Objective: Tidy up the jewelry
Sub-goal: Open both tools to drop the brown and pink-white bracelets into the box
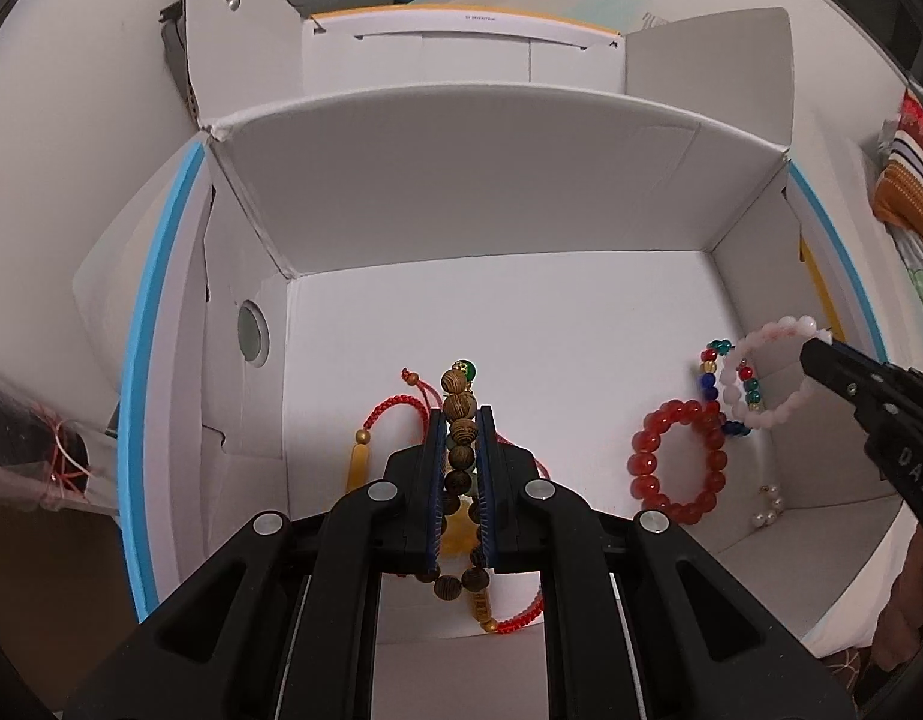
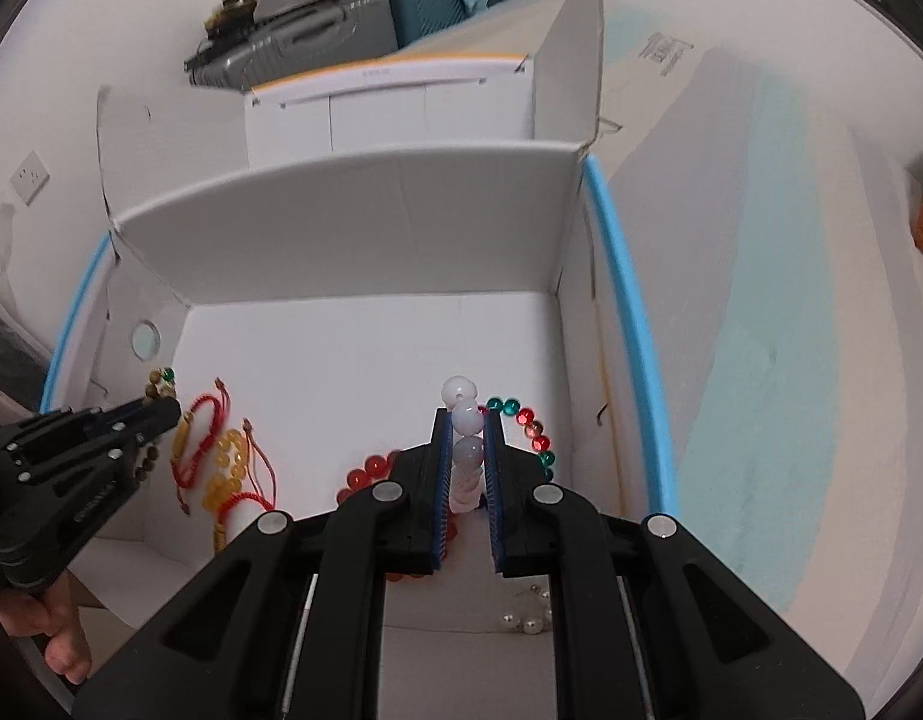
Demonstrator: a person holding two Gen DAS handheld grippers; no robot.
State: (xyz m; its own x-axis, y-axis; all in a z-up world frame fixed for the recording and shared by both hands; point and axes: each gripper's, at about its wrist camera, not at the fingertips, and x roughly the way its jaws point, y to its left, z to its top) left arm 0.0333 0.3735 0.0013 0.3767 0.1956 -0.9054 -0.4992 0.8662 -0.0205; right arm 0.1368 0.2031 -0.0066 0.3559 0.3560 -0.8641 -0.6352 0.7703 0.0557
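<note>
Inside the white box (image 1: 461,192), the left gripper (image 1: 460,420) is clamping its fingers on the wooden bracelet (image 1: 459,420) while the right gripper (image 2: 466,420) is pinching the pink bracelet (image 2: 466,420), red bracelet (image 1: 677,468) lying between.

Both cameras ride just behind their own jaws and look forward and steeply down into the same open white cardboard box with blue-edged rim (image 1: 161,276), from close above its near edge.

The left wrist view sits toward the box's left half, facing the far wall, with the right gripper (image 1: 821,354) entering at its right edge.

The right wrist view sits toward the right half, with the left gripper (image 2: 161,408) at its left edge.

Both views share the box floor, the round hole in the left wall (image 2: 146,337), the red glassy bead bracelet (image 1: 677,462), and the suitcases beyond.
</note>
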